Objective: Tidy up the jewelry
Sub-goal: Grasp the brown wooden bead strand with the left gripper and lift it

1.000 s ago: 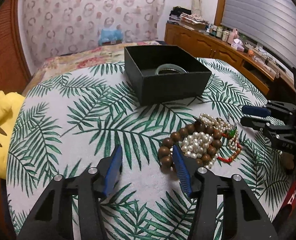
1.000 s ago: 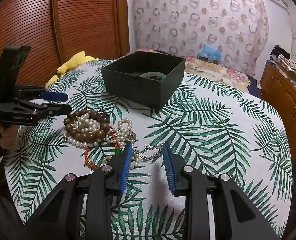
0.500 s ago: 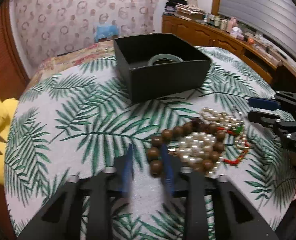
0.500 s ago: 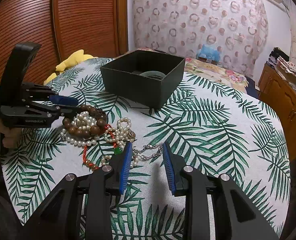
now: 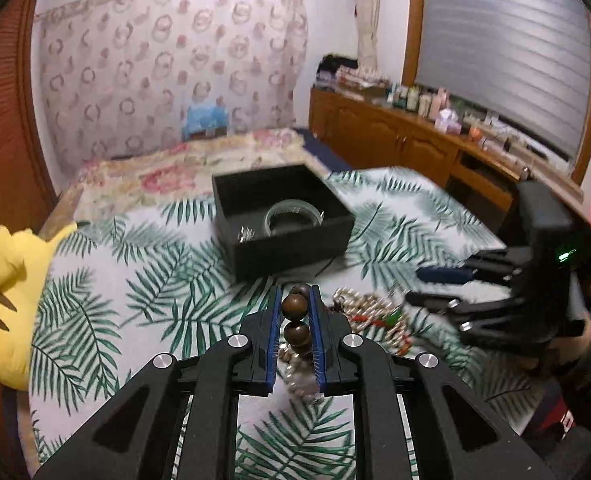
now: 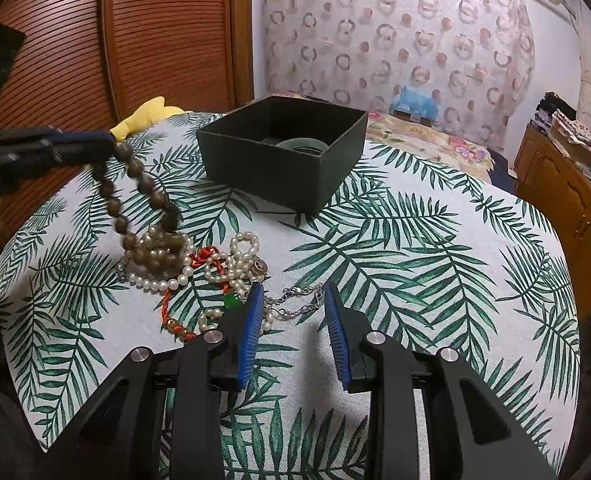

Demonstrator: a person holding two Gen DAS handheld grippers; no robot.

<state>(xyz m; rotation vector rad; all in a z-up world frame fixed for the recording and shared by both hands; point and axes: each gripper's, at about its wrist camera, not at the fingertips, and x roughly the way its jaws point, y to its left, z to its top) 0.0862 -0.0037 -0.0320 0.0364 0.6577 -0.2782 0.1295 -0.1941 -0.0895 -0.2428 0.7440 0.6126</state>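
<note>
the left gripper (image 5: 294, 300) clenches a brown wooden bead bracelet (image 6: 135, 192) between its blue pads, one end raised off the leaf-print tablecloth (image 6: 415, 248) while the other end trails into the jewelry pile (image 6: 211, 276) (pearls, red cord, a silver chain). the right gripper (image 6: 293, 300) hangs released over the chain, gripping nothing. beyond sits the black box (image 6: 283, 160), a pale green bangle (image 5: 292, 216) inside.
</note>
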